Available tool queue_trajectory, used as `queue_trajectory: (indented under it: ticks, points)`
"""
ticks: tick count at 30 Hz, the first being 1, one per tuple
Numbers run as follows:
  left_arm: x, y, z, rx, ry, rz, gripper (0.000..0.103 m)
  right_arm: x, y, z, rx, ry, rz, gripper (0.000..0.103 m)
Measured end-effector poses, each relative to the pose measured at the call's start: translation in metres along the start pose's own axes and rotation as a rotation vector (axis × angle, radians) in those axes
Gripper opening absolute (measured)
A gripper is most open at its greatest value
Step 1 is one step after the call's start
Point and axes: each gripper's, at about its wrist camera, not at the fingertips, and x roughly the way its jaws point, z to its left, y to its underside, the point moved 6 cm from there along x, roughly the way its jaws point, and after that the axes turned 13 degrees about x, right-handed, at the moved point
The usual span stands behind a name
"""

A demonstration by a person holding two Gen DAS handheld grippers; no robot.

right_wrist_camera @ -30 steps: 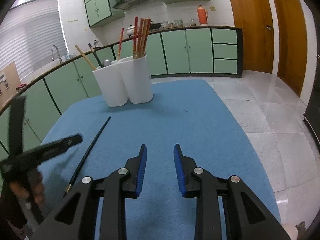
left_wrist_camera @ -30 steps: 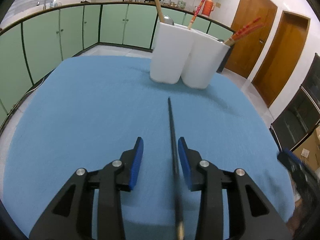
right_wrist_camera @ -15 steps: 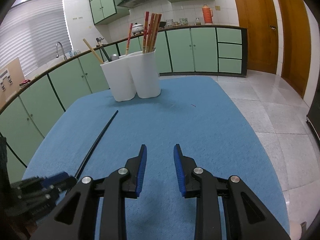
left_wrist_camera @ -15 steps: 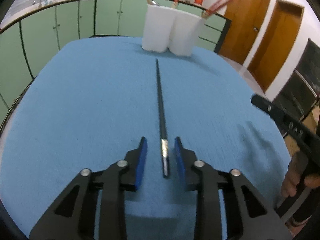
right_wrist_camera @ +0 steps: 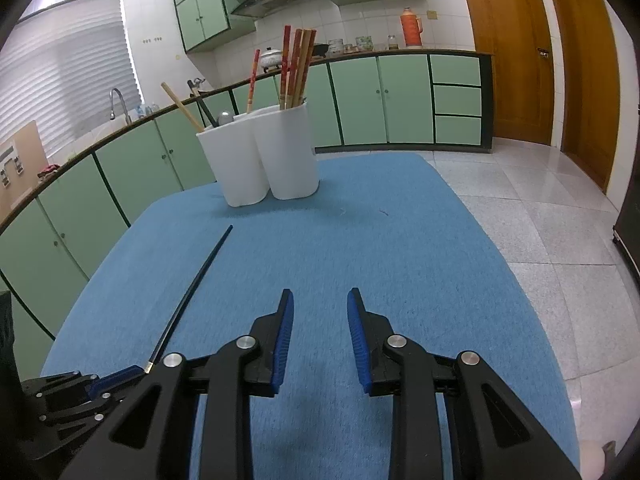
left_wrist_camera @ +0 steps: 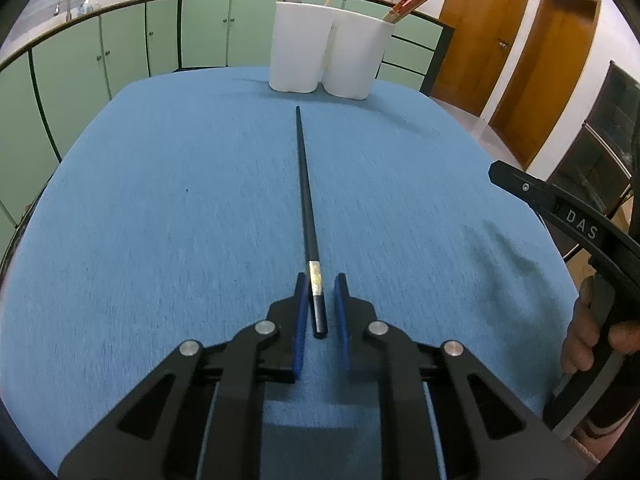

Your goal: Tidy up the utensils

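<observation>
A long black chopstick [left_wrist_camera: 306, 200] with a silver band lies on the blue tablecloth [left_wrist_camera: 160, 200], pointing at two white utensil holders [left_wrist_camera: 300, 48]. My left gripper [left_wrist_camera: 320, 277] straddles the chopstick's near end. Its jaws are closing: the left pad sits against the stick and a thin gap shows at the right pad. In the right wrist view the chopstick [right_wrist_camera: 192, 292] runs down to the left gripper [right_wrist_camera: 120, 376] at the lower left. My right gripper [right_wrist_camera: 320, 296] hovers open over bare cloth, nothing between its pads.
The white holders [right_wrist_camera: 288, 152] stand together at the table's far edge, holding red and wooden chopsticks and a spoon. A hand [left_wrist_camera: 588, 328] grips the right gripper's black frame at the table's right edge. Green cabinets and wooden doors surround the table.
My left gripper slid back along the chopstick to its near end and its jaws narrowed around it. The right gripper stayed where it was.
</observation>
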Motion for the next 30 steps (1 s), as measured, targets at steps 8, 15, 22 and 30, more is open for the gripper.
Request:
queue_trajectory:
  ticks: [8, 15, 22, 30]
  points:
    - [-0.003, 0.003, -0.004, 0.007, -0.008, 0.014, 0.014, -0.003, -0.002, -0.002, 0.003, -0.001, -0.010, 0.028]
    - [-0.003, 0.007, -0.007, 0.011, -0.014, 0.008, 0.013, -0.003, -0.002, -0.002, 0.005, -0.001, -0.014, 0.028]
    - [-0.002, 0.010, -0.006, 0.010, -0.031, -0.003, 0.006, -0.005, -0.004, -0.003, 0.012, 0.000, -0.022, 0.028]
    - [-0.016, 0.000, -0.004, 0.010, -0.043, -0.049, 0.005, -0.006, -0.007, -0.005, 0.014, 0.000, -0.030, 0.028]
